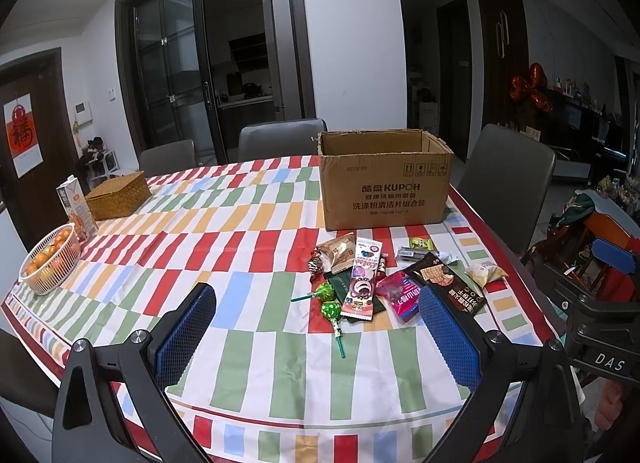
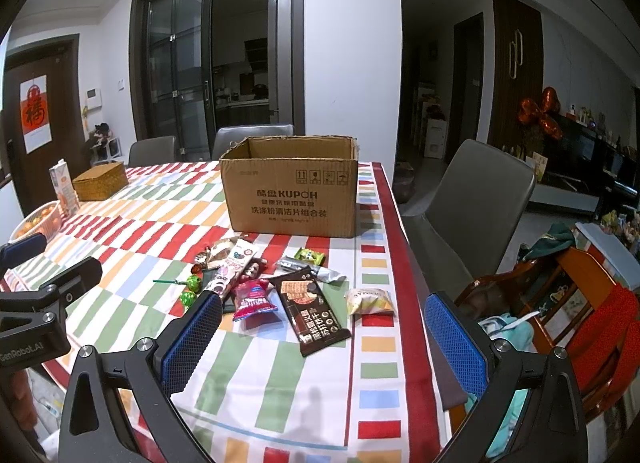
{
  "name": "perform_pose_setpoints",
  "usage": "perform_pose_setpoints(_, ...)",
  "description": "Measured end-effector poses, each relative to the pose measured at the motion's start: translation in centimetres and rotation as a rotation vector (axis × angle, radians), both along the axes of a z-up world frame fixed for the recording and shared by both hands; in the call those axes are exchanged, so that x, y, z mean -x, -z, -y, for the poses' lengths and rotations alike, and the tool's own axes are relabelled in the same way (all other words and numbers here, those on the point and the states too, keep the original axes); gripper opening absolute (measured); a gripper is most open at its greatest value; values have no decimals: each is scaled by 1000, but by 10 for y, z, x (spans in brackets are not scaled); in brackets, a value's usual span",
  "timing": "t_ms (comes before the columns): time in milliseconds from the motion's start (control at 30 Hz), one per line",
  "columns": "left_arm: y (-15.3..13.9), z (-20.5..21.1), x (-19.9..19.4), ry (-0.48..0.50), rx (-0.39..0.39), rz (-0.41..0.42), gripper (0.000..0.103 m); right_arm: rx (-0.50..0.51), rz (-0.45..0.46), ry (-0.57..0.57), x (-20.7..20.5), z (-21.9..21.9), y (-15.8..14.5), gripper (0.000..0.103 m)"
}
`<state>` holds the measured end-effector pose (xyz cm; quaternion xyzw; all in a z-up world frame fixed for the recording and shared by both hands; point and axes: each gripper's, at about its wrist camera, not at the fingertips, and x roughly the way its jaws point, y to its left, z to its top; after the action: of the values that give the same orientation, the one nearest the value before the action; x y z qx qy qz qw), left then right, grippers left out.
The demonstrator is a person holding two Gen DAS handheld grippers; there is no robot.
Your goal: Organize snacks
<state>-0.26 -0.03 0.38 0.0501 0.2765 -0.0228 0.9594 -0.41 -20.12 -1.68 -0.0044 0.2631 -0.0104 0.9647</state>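
An open cardboard box stands at the far right of the table. In front of it lies a loose pile of snacks: a pink packet, a dark biscuit packet, two green lollipops, a magenta bag, a pale bag. My left gripper is open and empty, above the table short of the pile. My right gripper is open and empty, near the table's right edge, short of the pile.
A striped cloth covers the table. At the left stand a basket of oranges, a carton and a wicker box. Grey chairs ring the table. Cluttered furniture stands at the right.
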Motion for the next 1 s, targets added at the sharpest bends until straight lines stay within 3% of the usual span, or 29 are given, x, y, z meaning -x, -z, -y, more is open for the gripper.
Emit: perform_pose_setpoints(1000,3,-2,-2,3,1,-8,103,1,-8,-1,-2,-4,-1,103)
